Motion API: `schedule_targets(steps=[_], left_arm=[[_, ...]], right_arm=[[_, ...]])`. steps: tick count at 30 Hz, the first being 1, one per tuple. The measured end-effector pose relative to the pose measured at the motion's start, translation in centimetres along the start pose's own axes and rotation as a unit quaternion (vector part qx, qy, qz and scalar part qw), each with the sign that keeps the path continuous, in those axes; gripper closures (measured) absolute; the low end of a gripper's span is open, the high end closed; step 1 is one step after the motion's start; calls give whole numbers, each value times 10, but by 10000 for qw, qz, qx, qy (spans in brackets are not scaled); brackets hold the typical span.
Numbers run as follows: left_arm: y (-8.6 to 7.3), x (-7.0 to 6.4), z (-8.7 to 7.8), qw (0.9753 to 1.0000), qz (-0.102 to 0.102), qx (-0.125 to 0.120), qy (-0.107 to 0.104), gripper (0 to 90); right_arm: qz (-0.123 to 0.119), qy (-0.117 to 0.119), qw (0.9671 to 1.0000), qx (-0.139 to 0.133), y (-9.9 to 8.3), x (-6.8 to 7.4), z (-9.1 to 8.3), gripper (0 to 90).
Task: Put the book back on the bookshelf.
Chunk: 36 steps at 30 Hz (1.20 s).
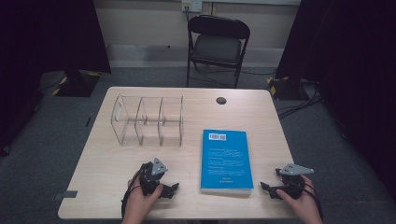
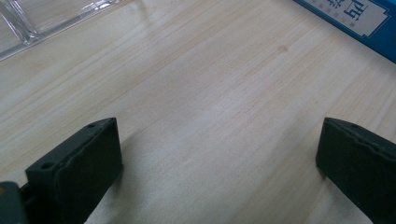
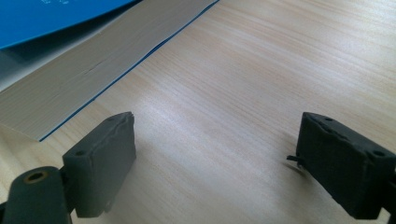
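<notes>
A blue book [image 1: 226, 158] lies flat on the wooden table [image 1: 140, 158], right of centre, with a barcode at its far end. My left gripper [image 1: 169, 189] rests low near the front edge, left of the book, jaws pointing toward it. In the left gripper view the gripper [image 2: 223, 135] is open over bare wood, with the book's corner [image 2: 355, 18] at upper right. My right gripper [image 1: 267, 188] sits just right of the book's near corner. In the right gripper view that gripper [image 3: 219, 128] is open and empty, and the book's page edge [image 3: 93, 60] lies at upper left.
A clear acrylic rack [image 1: 147, 120] with three slots stands at the back left of the table; its base [image 2: 37, 18] appears in the left gripper view. A small black round cap [image 1: 221, 100] sits near the far edge. A black folding chair [image 1: 217, 44] stands beyond the table.
</notes>
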<state>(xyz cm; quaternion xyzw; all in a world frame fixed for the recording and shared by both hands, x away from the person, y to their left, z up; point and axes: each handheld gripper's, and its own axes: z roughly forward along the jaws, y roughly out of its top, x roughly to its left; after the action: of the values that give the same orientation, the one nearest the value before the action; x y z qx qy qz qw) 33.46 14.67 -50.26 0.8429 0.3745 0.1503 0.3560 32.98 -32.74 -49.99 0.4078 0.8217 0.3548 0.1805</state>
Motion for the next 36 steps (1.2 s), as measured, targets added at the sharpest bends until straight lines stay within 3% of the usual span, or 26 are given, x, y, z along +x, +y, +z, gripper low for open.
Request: schedule_targets(steps=[14,19,22,24,25,36], left_arm=[[1,0,0,10000,7,58,7,0],[5,-2,-3,9996,-98,212,-158,8],[8,-4,-5,9995,-121,208,-209,80],[10,-8,-7,9988,-205,221,-388,180],[10,-9,-7,9987,-205,233,-398,154],[26,-28,-3,9979,107,194,-612,165]], right_arm=[[-140,141,9998,-6,0,1,-1,117],[-378,415,9983,127,0,7,-5,133],[-469,521,9974,167,1,11,-5,140],[-611,695,9955,210,2,17,-6,144],[-627,774,9948,195,2,19,-5,146],[-801,959,9921,124,10,41,5,168]])
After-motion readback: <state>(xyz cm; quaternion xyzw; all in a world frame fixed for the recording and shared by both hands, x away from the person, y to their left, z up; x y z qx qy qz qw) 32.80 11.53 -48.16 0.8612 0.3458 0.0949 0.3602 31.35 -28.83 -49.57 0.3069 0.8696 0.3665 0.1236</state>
